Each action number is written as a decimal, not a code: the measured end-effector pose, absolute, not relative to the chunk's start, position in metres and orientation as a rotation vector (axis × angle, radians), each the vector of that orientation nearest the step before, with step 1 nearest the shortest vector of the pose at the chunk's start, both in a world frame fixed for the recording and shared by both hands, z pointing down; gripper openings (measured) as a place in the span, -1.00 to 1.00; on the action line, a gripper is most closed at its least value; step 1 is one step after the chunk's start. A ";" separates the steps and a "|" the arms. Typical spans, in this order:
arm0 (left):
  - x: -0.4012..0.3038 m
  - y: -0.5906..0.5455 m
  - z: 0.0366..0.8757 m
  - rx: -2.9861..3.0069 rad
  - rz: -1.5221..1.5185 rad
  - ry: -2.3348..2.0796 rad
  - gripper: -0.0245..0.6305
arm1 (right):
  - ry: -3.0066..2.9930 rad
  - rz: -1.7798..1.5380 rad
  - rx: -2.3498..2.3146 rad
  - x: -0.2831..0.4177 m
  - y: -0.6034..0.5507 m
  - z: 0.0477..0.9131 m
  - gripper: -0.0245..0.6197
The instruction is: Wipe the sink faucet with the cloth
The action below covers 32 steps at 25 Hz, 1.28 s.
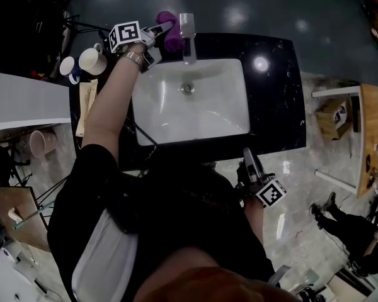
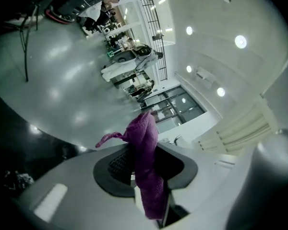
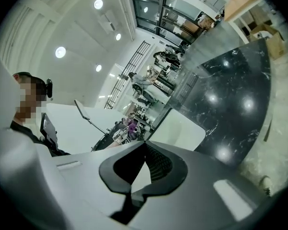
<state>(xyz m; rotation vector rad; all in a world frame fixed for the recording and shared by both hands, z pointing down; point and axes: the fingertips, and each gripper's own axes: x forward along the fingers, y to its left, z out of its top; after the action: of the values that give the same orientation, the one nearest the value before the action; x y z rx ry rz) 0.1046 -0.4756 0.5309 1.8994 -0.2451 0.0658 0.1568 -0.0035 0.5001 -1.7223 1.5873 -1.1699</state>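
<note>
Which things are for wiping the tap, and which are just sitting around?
For the job: purple cloth, held in the left gripper; faucet; sink.
Just lying about: two mugs; brown box; right gripper, shut and empty.

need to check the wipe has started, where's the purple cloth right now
In the head view the purple cloth is clamped in the left gripper, just left of the chrome faucet behind the white sink.
</note>
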 end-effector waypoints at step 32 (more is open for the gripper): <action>0.195 -0.481 0.487 2.008 0.610 0.210 -0.56 | 1.367 -1.273 -1.695 0.189 0.016 0.531 -0.89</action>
<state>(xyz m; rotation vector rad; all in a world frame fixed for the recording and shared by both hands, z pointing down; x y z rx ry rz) 0.1953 -0.4815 0.4869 2.0084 0.2101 0.6100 0.1892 0.0157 0.5313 -1.6954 1.3667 -1.2726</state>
